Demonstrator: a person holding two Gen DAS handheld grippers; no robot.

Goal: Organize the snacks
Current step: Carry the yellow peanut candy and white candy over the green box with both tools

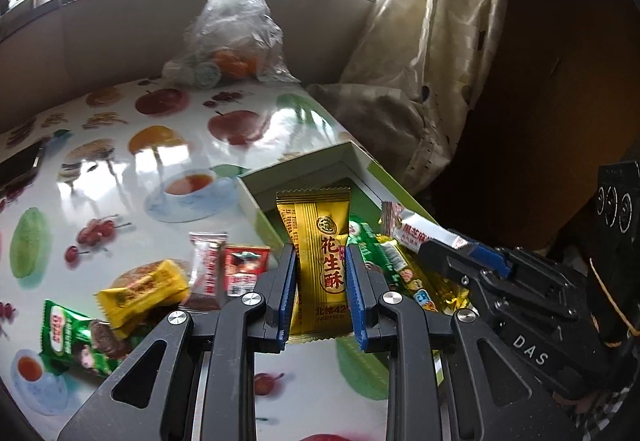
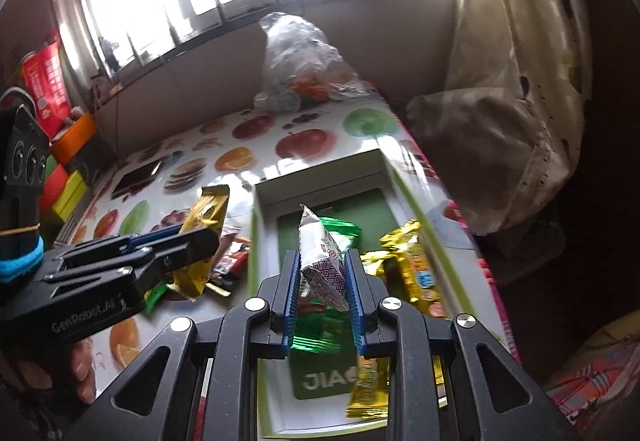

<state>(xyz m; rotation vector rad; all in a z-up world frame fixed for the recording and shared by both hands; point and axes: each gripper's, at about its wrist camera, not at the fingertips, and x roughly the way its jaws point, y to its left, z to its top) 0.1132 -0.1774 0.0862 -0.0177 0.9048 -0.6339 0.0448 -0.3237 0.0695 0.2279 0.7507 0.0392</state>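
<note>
My left gripper (image 1: 320, 261) is shut on a gold peanut-crisp packet (image 1: 320, 241) and holds it above the table next to the green-rimmed box (image 1: 256, 197). My right gripper (image 2: 322, 269) is shut on a white snack packet (image 2: 320, 261) over the box (image 2: 320, 201), which holds green (image 2: 340, 229) and gold packets (image 2: 412, 261). The right gripper with its white packet (image 1: 424, 235) shows at the right of the left wrist view. The left gripper (image 2: 176, 245) with the gold packet (image 2: 204, 233) shows at the left of the right wrist view.
Loose snacks lie on the fruit-print tabletop (image 1: 160, 161): a yellow packet (image 1: 144, 291), a green one (image 1: 76, 337), red-and-white ones (image 1: 224, 265). A clear plastic bag (image 1: 236, 37) stands at the far edge, a phone (image 2: 138, 177) lies left, a curtain (image 1: 432, 53) hangs right.
</note>
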